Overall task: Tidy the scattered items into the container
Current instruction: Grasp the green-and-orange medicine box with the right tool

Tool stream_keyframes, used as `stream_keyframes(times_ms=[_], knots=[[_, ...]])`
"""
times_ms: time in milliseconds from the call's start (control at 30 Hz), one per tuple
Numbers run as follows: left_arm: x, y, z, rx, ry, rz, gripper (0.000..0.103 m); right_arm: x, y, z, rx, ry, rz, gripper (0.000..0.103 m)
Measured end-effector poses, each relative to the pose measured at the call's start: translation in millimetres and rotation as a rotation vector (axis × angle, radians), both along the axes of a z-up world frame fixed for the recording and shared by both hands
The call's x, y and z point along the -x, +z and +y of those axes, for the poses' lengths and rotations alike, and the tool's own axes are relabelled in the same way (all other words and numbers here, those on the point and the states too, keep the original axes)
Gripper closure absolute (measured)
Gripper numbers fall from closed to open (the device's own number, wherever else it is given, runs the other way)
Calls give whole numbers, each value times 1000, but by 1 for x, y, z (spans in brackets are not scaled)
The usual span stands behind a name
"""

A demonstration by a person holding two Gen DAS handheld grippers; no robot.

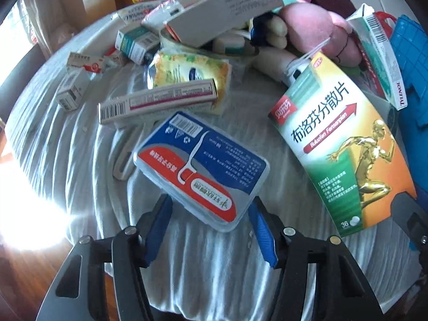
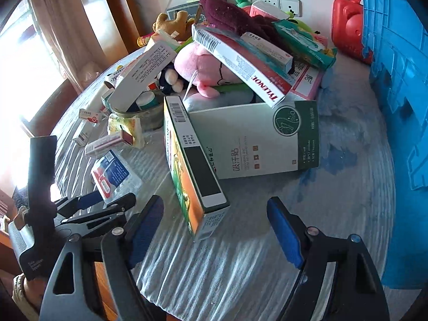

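Observation:
My left gripper (image 1: 210,227) is open around the near end of a clear floss-pick case with a blue and red label (image 1: 200,171), which lies tilted on the white bedding. The case also shows in the right wrist view (image 2: 111,174), with the left gripper (image 2: 91,203) just below it. My right gripper (image 2: 215,227) is open and empty, its blue pads either side of the near end of a green and orange ibuprofen box (image 2: 192,165) that stands on edge. The same box fills the right of the left wrist view (image 1: 345,144). The blue crate (image 2: 396,80) stands at the right.
A heap of medicine boxes, a pink plush toy (image 2: 203,67), a Tylenol box (image 2: 240,67), a large white and green box (image 2: 256,139), a tissue pack (image 1: 187,75) and a long white box (image 1: 157,101) covers the bed (image 2: 267,254). A red case (image 2: 347,26) sits by the wall.

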State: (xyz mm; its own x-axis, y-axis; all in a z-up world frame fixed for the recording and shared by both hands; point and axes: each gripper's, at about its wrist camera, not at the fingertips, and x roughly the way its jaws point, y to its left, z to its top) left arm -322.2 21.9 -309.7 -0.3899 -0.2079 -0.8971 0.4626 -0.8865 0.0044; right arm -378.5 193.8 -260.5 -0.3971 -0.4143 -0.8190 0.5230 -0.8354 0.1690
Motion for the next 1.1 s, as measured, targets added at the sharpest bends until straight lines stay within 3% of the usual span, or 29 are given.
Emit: stream_keyframes(times_ms=[33,100,167,333,367,400,433,500,667,833,900,933,1033,1100], knots=[[-2,1,-3,28,-9,-5,45,1,-6,-5,-2,-5,-15,43],[-5,3,-13,57,-22,-23,50,1,-18,-11,10,-32,-76,52],[-7,8,-24,126,-24,-53,56,-5,-23,-18,27,-33,-118,52],[-14,26,-56,106,-27,-74,55,-14,-26,-41,43,-34,-189,52],[-14,31,-58,104,-36,-68,54,-15,-26,-46,42,-34,-200,52],[-14,35,-58,97,-48,-60,42,-16,-27,-50,38,-35,-209,52],[-13,39,-59,94,-58,-52,29,-16,-28,-52,24,-46,-205,52],[-11,44,-58,92,-77,-38,24,-16,-28,-55,-4,-74,-198,52],[13,35,-61,40,-71,-68,24,-13,-24,-54,-76,-111,-154,47],[21,19,-68,5,-19,-90,23,-12,-15,-57,-59,-104,-110,45],[21,10,-73,-40,3,-96,28,-10,-19,-62,-83,-87,-115,45],[19,9,-73,-44,12,-85,31,-9,-22,-62,-75,-86,-123,51],[17,14,-66,5,-29,-73,32,-5,-30,-63,-41,-87,-158,62],[15,22,-58,77,-58,-59,33,-2,-33,-67,-38,-82,-168,63]])
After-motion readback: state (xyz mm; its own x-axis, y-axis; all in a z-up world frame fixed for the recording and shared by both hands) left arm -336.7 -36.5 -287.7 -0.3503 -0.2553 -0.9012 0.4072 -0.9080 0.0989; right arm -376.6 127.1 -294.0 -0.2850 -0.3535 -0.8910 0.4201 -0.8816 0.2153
